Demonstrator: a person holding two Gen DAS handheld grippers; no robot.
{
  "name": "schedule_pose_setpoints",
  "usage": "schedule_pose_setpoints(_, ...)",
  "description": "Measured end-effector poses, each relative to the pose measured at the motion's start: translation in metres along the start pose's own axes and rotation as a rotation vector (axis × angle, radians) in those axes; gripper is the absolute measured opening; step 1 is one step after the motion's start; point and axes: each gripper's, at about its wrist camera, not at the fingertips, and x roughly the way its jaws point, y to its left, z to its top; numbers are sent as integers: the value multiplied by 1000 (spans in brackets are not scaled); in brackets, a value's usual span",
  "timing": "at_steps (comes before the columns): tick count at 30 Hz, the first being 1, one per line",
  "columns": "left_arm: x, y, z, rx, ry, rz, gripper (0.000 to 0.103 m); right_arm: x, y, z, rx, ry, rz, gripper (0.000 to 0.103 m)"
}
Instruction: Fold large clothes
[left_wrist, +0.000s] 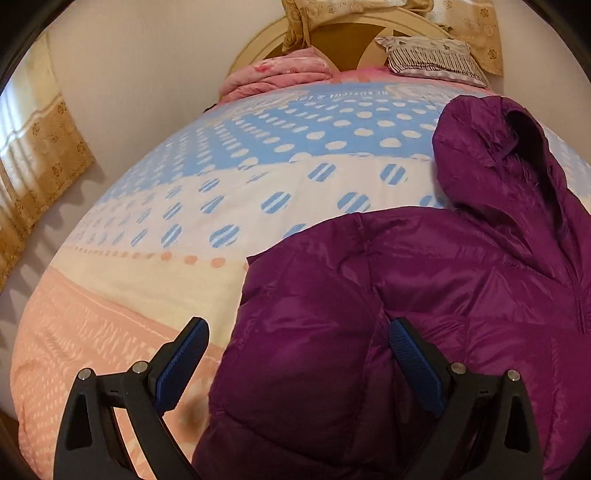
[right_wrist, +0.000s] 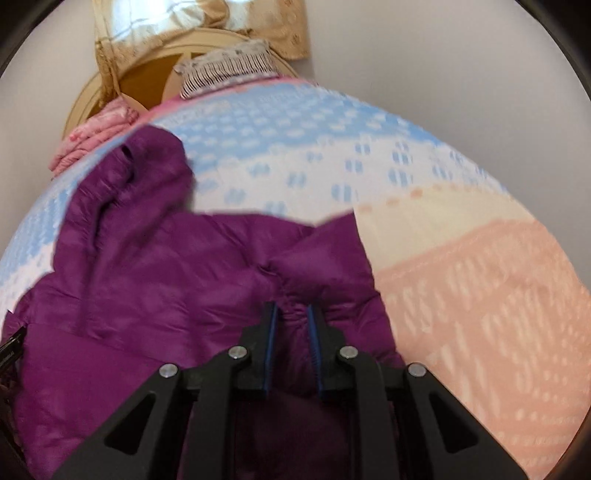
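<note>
A purple hooded puffer jacket (left_wrist: 424, 280) lies on the patterned bedspread (left_wrist: 258, 177), its hood toward the headboard. My left gripper (left_wrist: 299, 332) hangs open over the jacket's near left part, the puffy fabric bulging between the wide-spread jaws without being pinched. In the right wrist view the same jacket (right_wrist: 155, 280) fills the lower left. My right gripper (right_wrist: 293, 314) is shut on a gathered fold of the jacket's sleeve, the purple fabric bunched between the narrow blue pads (right_wrist: 272, 332).
A folded pink quilt (left_wrist: 273, 79) and a striped pillow (left_wrist: 432, 59) sit by the round headboard (left_wrist: 343, 44). A beige curtain (left_wrist: 44, 158) hangs at the left wall. A dark object (right_wrist: 11, 350) shows at the right wrist view's left edge.
</note>
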Motion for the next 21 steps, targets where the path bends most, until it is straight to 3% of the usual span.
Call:
schedule_pose_setpoints(5, 3, -4, -2, 14, -6, 18, 98, 0, -3, -4, 11, -15, 6, 20)
schedule_pose_setpoints(21, 8, 2, -2, -20, 10, -31, 99, 5, 3, -6, -13, -24, -33, 20)
